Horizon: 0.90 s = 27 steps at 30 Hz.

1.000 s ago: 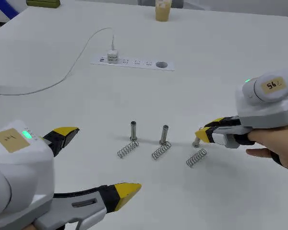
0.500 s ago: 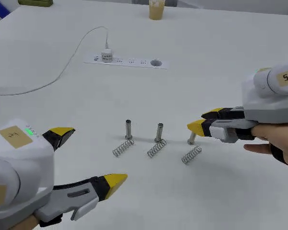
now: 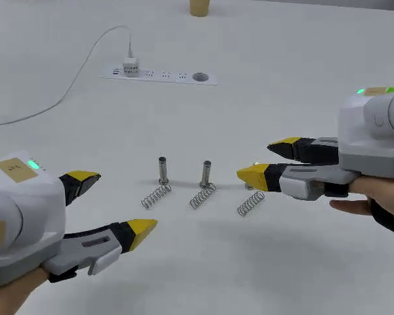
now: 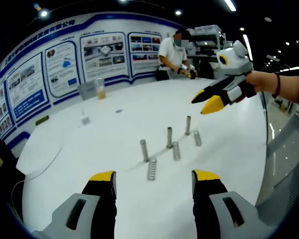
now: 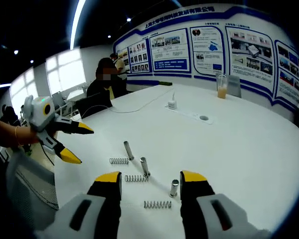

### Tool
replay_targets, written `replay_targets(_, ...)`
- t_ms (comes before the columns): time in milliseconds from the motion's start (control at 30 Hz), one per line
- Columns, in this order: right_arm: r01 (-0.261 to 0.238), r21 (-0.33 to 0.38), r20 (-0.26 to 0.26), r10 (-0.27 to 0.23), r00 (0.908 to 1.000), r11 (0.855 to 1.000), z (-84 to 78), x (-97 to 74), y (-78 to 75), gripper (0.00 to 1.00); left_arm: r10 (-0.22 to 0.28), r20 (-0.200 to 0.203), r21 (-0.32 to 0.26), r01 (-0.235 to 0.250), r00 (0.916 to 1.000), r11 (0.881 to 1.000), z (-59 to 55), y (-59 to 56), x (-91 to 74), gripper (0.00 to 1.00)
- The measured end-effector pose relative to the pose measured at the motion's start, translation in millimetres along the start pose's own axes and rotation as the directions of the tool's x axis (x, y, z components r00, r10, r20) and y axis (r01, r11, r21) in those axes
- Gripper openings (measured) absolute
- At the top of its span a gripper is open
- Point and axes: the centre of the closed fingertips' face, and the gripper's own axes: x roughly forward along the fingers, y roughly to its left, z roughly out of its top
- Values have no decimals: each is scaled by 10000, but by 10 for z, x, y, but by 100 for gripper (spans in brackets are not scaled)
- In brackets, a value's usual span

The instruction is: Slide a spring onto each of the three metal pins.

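Observation:
Three short metal pins stand upright in a row on the white table: left pin [image 3: 163,169], middle pin [image 3: 206,174], right pin [image 5: 174,187]. A loose spring lies in front of each: [image 3: 156,195], [image 3: 201,196], [image 3: 251,203]. My left gripper [image 3: 115,203] hovers open at the lower left, short of the left spring, with nothing between its fingers. From the right, my right gripper [image 3: 259,161] reaches in open and empty; its lower fingertip covers most of the right pin in the head view. The left gripper view has the pins [image 4: 169,137] and springs [image 4: 176,150] ahead of its jaws.
A white power strip [image 3: 161,74] with a plugged charger [image 3: 130,67] and a grey cable [image 3: 59,98] lies farther back. A cup [image 3: 198,6] stands at the far edge. People stand at the room's edges [image 4: 172,50] [image 5: 107,79].
The right gripper's jaws have spread from nearly shut to open, and it has lifted off the right pin. The head camera shifted; pins and springs have not moved.

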Motion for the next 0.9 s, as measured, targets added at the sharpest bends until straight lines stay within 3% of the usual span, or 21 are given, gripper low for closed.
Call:
replay_targets(300,-173,93,353,169,9992,9998,-16,-38,84,56,-253,-284,337,263,9993,9991,-105,39,225,54)
replay_targets(900,-559,607,962,499,9941,9966,-192,-99,204,63,-905,-707,-420,877,9934,9953,-308,104,589,33)
